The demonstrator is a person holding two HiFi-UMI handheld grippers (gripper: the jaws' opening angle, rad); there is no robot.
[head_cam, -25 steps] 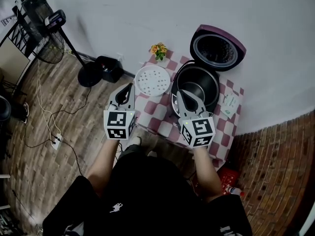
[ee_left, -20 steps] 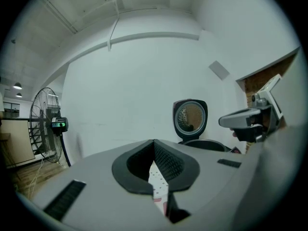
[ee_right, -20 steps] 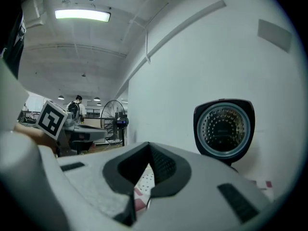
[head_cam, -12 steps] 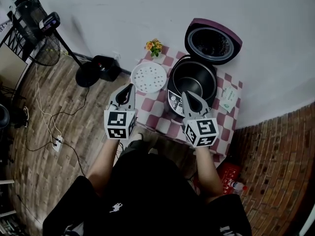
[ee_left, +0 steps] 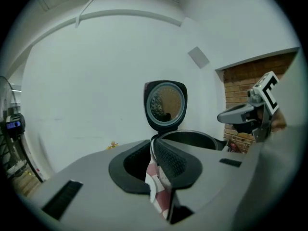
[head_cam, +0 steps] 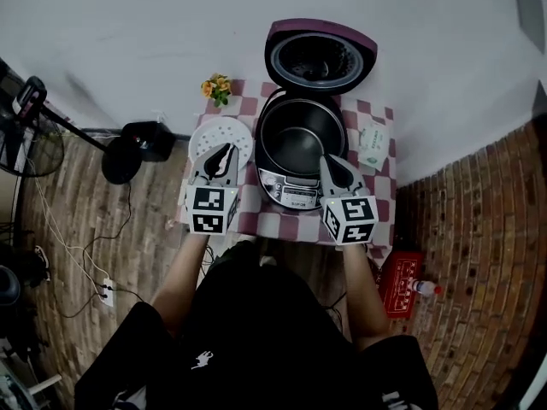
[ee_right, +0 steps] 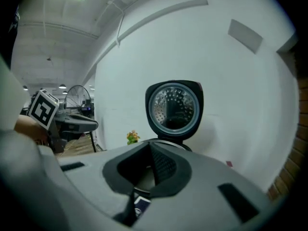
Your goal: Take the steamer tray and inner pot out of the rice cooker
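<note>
Hand-held grippers (head_cam: 224, 149) (head_cam: 330, 159) nearer rice cooker (head_cam: 287, 195); left's empty jaws newly ajar.

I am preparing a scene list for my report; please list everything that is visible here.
electric rice cooker: one, purple lid open, centre of cloth
dark metal inner pot: one, black, inside the cooker
round perforated steamer tray: one, white, left of the cooker
checked tablecloth: one, red and white, under the cooker
small potted flowers: one, orange and yellow, cloth's back left corner
flat packet: one, white and green, right of cooker
standing fan: one, black, floor at left
plastic crate: one, red, floor at right
left tongs: one, grey, by the tray, jaws just opening, nothing between
right tongs: one, grey, at the cooker's front, shut, empty
</note>
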